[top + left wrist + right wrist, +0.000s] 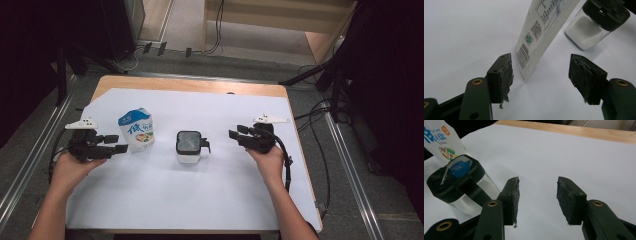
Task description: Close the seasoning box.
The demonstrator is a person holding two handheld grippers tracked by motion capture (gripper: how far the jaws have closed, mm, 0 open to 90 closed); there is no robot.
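Your left tongs point(116, 143) sit at the left side of the desk point(210, 200), their jaws standing apart with nothing pressed between the pads. In the left gripper view the white salt pouch point(541, 32) stands just beyond those tongs point(541, 76), its barcode edge facing into the gap but touching neither pad. From above, the pouch point(136, 129) stands upright, blue and white with printed characters, just beside the tips of your left tongs.

To the pouch's right, near the middle of the white sheet that covers the desk, stands the clear jar with the black lid point(189, 146); white grains fill its lower part, and a small black latch juts from the lid's right side. The jar is a little apart from the pouch.

Your right tongs point(234, 134) hover at the jar's right, pointing toward it and well clear of it. In the right gripper view those tongs point(537, 195) are parted and empty, with bare white sheet between the pads, while the jar point(461, 187) lies off to the left of the left jaw, with the pouch point(442, 141) behind it.
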